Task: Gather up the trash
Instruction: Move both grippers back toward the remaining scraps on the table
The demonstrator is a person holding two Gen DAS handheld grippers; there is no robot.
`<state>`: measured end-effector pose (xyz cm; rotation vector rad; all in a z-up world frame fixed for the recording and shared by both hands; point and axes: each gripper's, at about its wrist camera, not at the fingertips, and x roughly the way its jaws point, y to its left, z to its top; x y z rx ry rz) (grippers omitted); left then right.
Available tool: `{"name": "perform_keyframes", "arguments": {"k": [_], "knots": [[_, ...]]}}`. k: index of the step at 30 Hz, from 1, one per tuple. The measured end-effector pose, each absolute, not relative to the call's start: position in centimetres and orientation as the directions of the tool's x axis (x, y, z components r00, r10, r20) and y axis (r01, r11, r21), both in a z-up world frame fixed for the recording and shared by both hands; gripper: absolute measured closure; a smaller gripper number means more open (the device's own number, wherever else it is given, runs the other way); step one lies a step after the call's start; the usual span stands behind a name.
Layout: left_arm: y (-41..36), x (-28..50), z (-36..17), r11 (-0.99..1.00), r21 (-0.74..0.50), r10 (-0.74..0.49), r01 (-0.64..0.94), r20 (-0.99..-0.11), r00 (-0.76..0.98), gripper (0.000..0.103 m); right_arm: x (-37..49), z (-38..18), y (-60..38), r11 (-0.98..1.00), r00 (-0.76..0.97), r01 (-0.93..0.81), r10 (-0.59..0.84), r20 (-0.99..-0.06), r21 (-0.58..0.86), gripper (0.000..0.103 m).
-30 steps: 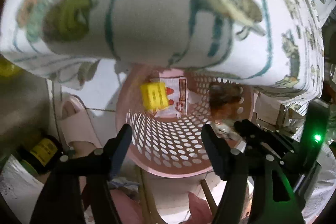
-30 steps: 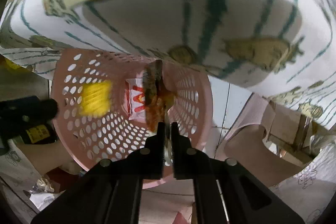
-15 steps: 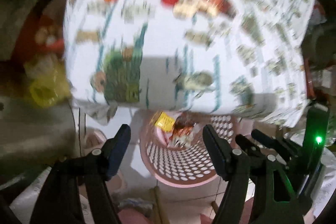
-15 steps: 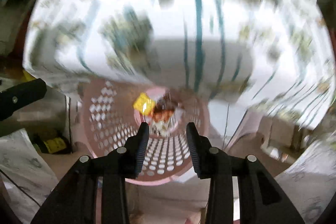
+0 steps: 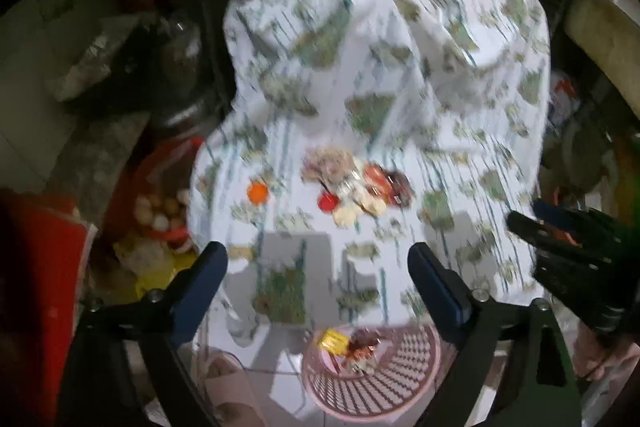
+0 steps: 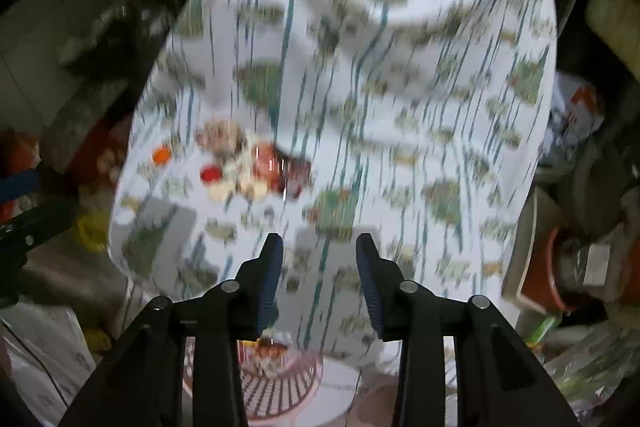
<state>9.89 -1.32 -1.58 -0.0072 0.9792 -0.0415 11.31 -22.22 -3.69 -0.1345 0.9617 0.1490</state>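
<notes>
Trash: a heap of wrappers and scraps [image 5: 352, 187] lies near the middle of the table, blurred, so single pieces are hard to tell apart; in the right wrist view the same heap [image 6: 248, 167] sits left of centre.
Orange cap: a small round orange piece [image 5: 257, 191] lies apart, to the left of the heap.
Red cap: a small round red piece [image 5: 328, 202] lies at the heap's left edge, between the orange one and the pale scraps.
Tablecloth: a white cloth [image 5: 400, 87] with green patches and teal stripes covers the table and hangs over its near edge.
Left gripper: the left gripper [image 5: 318, 267] hangs above the near edge of the table with its jaws spread wide and nothing between them.
Basket: a pink perforated basket [image 5: 400, 379] stands on the floor below the table's near edge, between the left gripper's fingers in that view.
Basket contents: a yellow packet [image 5: 335, 340] and a reddish-brown wrapper [image 5: 362, 341] lie inside, touching or nearly so.
Right gripper: the right gripper [image 6: 319, 267] hovers over the near edge too, jaws parted with a clear gap and holding nothing; its dark body shows at the right rim of the left wrist view.
Surroundings: dim clutter to either side of the table, too blurred to name.
</notes>
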Motion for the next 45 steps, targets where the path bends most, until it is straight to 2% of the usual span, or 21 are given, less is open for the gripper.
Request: {"name": "perform_keyframes", "arguments": {"k": [4, 6, 11, 13, 15, 20, 21, 24, 33, 39, 45], "knots": [[-0.7, 11.5, 0.8, 1.0, 0.008, -0.01, 0.026, -0.785, 0.619, 0.004, 12.4, -1.2, -23.1, 0.987, 0.631, -0.151, 0.053, -0.774, -0.055, 0.059], [-0.4, 12.3, 1.6, 1.0, -0.008, -0.024, 0.029, -0.78, 0.625, 0.004, 13.2, -0.3, -23.4, 0.987, 0.667, -0.143, 0.042, -0.743, -0.073, 0.054], [-0.2, 13.4, 1.7, 0.999, 0.04, 0.015, 0.022, -0.734, 0.679, 0.004, 14.5, 0.4, -23.6, 0.989, 0.713, -0.126, 0.038, -0.7, -0.074, 0.054], [0.2, 13.7, 1.0, 0.999, 0.045, 0.03, 0.003, -0.731, 0.682, 0.0, 15.0, -0.2, -23.8, 0.992, 0.714, -0.116, 0.053, -0.698, -0.043, 0.054], [0.5, 13.9, 0.5, 0.999, 0.039, 0.027, 0.002, -0.724, 0.69, 0.0, 15.4, -1.1, -24.0, 0.994, 0.703, -0.099, 0.043, -0.71, -0.038, 0.054], [0.0, 14.4, 0.0, 0.994, 0.113, 0.073, 0.007, -0.692, 0.718, 0.0, 17.0, -3.0, -24.2, 0.997, 0.641, -0.075, 0.057, -0.766, 0.011, 0.054], [-0.1, 14.7, -0.1, 0.994, 0.112, 0.07, 0.012, -0.693, 0.717, 0.0, 17.2, -3.0, -24.2, 0.998, 0.639, -0.07, 0.052, -0.767, 0.009, 0.049], [0.0, 15.6, -0.6, 0.996, 0.083, 0.041, 0.026, -0.714, 0.699, 0.0, 17.5, -3.0, -24.1, 0.998, 0.65, -0.056, 0.048, -0.759, 0.015, 0.035], [-0.4, 20.2, -5.8, 0.998, -0.004, -0.031, 0.057, -0.873, 0.486, 0.0, 19.3, -4.5, -24.2, 0.997, 0.588, -0.04, 0.08, -0.805, 0.07, 0.034], [-0.9, 23.0, -9.4, 0.993, -0.11, -0.118, 0.041, -0.925, 0.36, 0.0, 20.5, -5.6, -25.5, 0.996, 0.542, 0.015, 0.062, -0.838, 0.083, 0.034], [-2.7, 25.4, -10.9, 0.991, -0.109, -0.13, 0.082, -0.936, 0.326, 0.02, 21.1, -6.0, -26.8, 0.996, 0.526, 0.038, 0.044, -0.849, 0.075, 0.034]]}}
